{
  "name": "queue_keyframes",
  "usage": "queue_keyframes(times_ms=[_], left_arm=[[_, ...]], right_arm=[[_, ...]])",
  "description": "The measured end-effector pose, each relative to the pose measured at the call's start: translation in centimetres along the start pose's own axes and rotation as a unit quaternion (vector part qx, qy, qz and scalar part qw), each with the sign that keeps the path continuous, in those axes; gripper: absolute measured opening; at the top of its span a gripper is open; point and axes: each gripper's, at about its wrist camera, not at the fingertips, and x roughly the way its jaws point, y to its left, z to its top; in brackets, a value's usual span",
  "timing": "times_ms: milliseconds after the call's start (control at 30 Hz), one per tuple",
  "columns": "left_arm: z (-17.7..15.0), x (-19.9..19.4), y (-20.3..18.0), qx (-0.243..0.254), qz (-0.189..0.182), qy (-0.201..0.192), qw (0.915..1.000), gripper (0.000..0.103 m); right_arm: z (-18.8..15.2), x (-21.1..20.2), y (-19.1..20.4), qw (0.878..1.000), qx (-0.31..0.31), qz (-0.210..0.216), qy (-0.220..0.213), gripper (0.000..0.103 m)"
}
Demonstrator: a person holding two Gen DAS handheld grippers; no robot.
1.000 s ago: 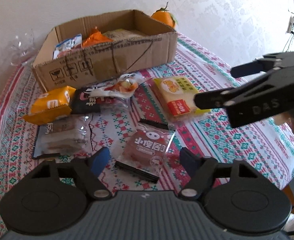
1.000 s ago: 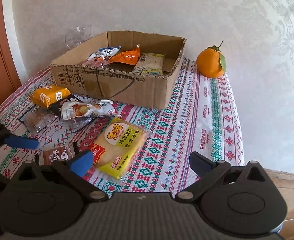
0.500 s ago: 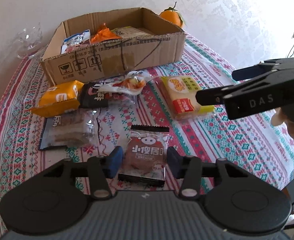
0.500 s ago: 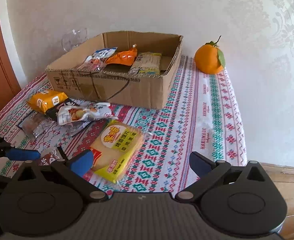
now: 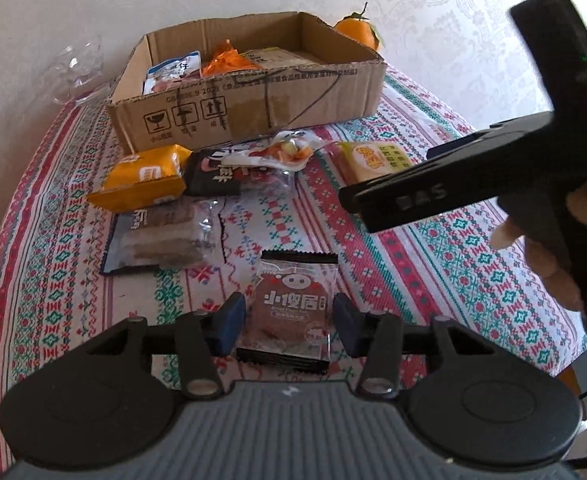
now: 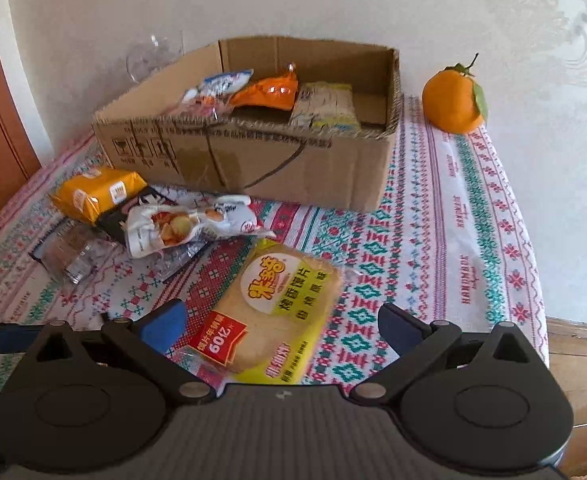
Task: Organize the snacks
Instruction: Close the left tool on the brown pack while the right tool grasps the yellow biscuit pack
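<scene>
Yellow cracker pack (image 6: pixel 281 312) near end cut off by right gripper (image 6: pixel 281 326), spread wide; left gripper (image 5: pixel 289 320) clamps brown cake packet (image 5: pixel 293 308).

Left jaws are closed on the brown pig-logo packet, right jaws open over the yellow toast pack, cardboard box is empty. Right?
Not quite: the cardboard box is not empty. The right wrist view shows several snack packs lying inside. The rest holds: left gripper on the brown pig-logo packet, right gripper open over the yellow toast pack.
</scene>
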Motion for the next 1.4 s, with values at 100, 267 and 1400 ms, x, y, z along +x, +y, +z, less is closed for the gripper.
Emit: queue_keyframes(times_ms=[100, 267, 1400], left_arm=[[-0.1, -0.1, 0.1, 0.003, -0.001, 0.001, 1.0, 0.048], [-0.1, -0.3, 0.2, 0.01, -0.006, 0.0, 0.9999, 0.049], [0.0, 0.2, 0.6, 0.04, -0.033, -0.002, 0.9987, 0.053]], right_arm=[[-0.3, 0.1, -0.5, 1.0, 0.004, -0.014, 0.007, 0.103], [-1.1, -0.1, -2.3, 0.999, 0.021, -0.03, 0.013, 0.103], [-1.3, -0.1, -2.4, 1.0, 0.002, -0.016, -0.009, 0.103]])
